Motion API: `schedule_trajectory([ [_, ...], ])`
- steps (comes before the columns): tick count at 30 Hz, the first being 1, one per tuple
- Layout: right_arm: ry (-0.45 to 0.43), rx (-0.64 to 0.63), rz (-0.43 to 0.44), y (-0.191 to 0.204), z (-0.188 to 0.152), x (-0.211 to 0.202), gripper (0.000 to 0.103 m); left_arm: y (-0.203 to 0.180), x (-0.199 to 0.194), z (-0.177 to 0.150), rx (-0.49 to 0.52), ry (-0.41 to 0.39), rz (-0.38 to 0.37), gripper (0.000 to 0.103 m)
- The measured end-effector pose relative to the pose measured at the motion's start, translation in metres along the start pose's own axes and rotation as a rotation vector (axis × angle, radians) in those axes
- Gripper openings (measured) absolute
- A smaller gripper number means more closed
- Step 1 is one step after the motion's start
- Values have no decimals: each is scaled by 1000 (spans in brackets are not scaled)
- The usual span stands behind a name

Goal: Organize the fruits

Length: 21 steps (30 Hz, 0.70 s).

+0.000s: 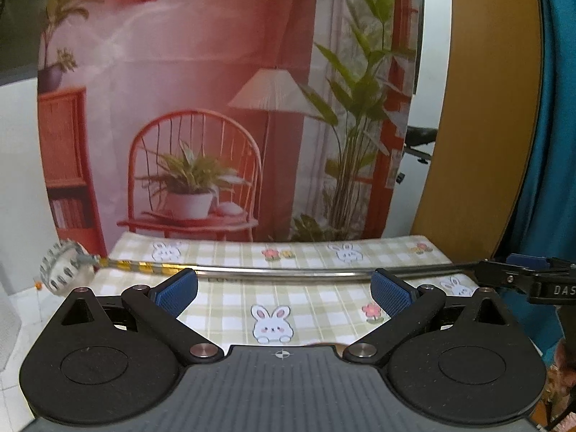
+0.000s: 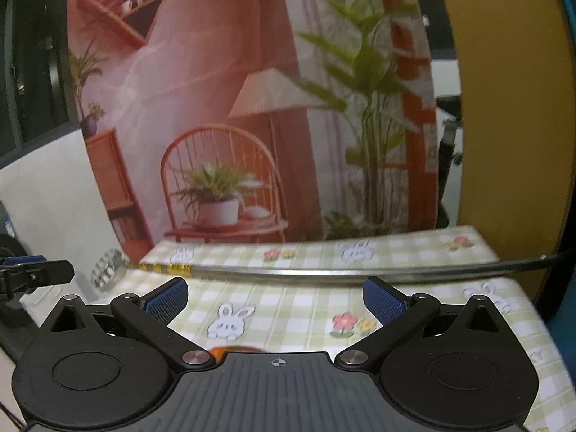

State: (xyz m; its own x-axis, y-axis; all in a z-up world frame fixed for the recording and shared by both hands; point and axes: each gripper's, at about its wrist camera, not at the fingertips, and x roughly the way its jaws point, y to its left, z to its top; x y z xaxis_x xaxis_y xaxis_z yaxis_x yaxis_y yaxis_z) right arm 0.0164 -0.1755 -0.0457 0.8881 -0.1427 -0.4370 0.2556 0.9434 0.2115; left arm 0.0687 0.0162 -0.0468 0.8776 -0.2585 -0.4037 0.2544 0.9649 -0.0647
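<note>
Orange fruit (image 2: 230,351) — mostly hidden (axis unclear)

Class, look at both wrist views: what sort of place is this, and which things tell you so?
Probably a staged recording corner indoors, not a real living room: a printed backdrop of a room hangs behind a table with a bunny-print tablecloth, and a metal rod spans it.

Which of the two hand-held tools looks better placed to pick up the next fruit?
Probably the right. Both tools are open and empty over the checked tablecloth, but the right wrist view shows an orange, rounded thing, perhaps a fruit, just below the right tool. The left tool has no fruit in sight.
</note>
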Motion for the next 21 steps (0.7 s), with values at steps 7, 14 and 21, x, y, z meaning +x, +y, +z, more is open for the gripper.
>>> schedule_trajectory([
  [7, -58, -10, -21, 4, 18, -29, 103, -13, -26, 14, 24, -56, 18, 103],
  [14, -81, -14, -21, 8, 25, -43, 103, -19, -41, 19, 45, -92, 36, 103],
  [21, -85, -12, -30, 9, 28, -44, 103, -22, -42, 22, 50, -100, 41, 103],
])
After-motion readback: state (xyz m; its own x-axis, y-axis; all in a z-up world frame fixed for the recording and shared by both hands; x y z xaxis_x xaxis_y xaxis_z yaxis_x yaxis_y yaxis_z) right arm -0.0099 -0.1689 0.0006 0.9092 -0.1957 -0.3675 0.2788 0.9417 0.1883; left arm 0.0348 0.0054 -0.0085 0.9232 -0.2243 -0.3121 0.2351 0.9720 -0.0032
